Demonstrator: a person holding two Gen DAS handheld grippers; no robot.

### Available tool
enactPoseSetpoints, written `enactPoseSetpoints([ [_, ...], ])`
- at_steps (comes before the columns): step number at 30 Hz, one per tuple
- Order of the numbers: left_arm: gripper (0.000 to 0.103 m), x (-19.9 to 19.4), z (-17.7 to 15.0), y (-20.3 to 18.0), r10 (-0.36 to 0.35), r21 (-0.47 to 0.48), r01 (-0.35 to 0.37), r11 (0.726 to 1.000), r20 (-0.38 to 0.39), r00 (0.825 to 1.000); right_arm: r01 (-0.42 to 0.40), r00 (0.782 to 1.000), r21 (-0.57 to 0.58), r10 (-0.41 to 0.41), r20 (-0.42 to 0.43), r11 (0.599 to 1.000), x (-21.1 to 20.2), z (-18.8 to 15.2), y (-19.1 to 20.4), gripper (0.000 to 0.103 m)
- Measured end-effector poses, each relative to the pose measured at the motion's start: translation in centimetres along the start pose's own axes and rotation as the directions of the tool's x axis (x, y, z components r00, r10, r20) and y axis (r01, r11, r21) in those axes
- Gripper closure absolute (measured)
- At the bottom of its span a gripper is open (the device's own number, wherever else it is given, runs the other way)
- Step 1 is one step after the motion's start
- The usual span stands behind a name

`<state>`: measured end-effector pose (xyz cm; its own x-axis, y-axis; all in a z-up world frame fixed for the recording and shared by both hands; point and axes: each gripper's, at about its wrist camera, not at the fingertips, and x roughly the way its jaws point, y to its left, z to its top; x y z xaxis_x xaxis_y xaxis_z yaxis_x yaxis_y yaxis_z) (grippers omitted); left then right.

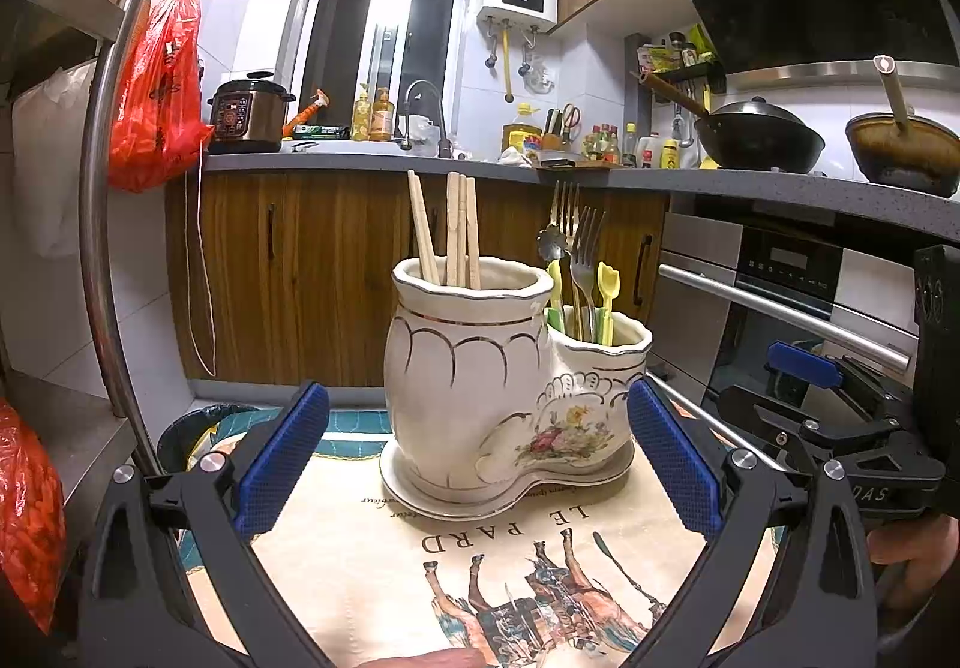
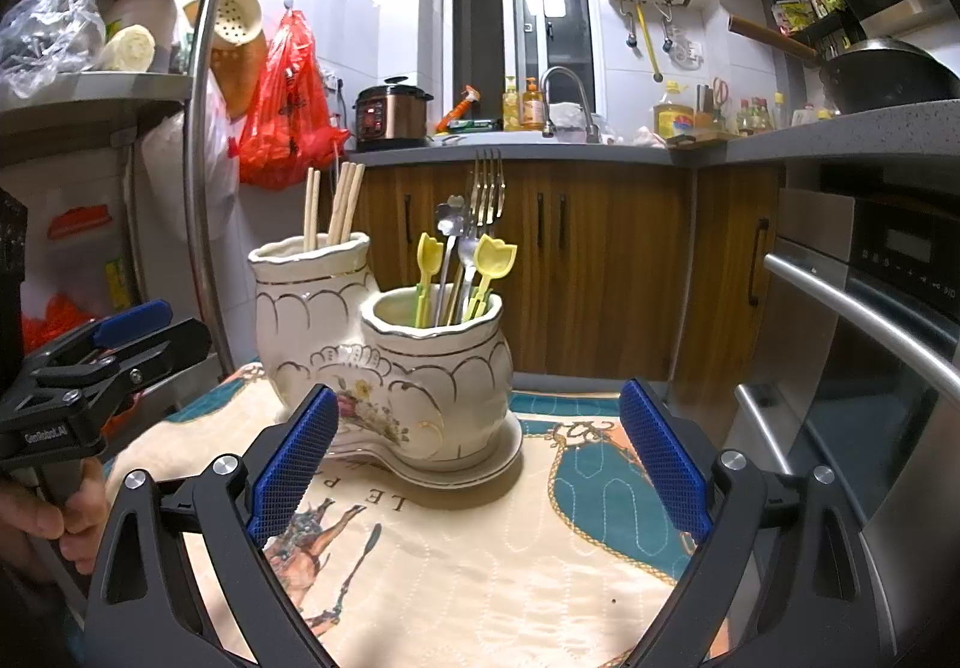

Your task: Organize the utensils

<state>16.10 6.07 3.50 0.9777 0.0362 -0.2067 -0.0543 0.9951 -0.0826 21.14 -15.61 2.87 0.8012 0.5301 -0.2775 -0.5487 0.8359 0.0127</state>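
A white ceramic two-pot utensil holder [image 1: 480, 386] with gold trim stands on a printed cloth; it also shows in the right wrist view [image 2: 384, 362]. Its taller pot holds wooden chopsticks [image 1: 456, 230] [image 2: 339, 203]. Its shorter pot holds metal forks [image 1: 579, 248] [image 2: 487, 188], a metal spoon [image 2: 450, 224] and yellow plastic picks [image 1: 607, 296] [image 2: 493, 263]. My left gripper [image 1: 477, 467] is open and empty just in front of the holder. My right gripper [image 2: 480, 464] is open and empty, in front of the holder and slightly to its right.
The cloth [image 1: 480, 566] [image 2: 480, 566] has a horse print. An oven with a steel handle [image 2: 864, 308] stands at the right. A metal rack pole [image 1: 102, 188] and red bags [image 1: 159, 86] are at the left. Wooden cabinets [image 2: 600, 260] and a cluttered counter lie behind.
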Motion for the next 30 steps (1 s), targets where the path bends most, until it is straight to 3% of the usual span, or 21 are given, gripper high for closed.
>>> enactPoseSetpoints([
  [30,0.005,0.26,-0.23,-0.12,-0.006,0.005,0.006,1.0,-0.001,1.0,-0.005,1.0,-0.001,0.005,-0.001,1.0,0.0,0.01,0.07,0.009],
])
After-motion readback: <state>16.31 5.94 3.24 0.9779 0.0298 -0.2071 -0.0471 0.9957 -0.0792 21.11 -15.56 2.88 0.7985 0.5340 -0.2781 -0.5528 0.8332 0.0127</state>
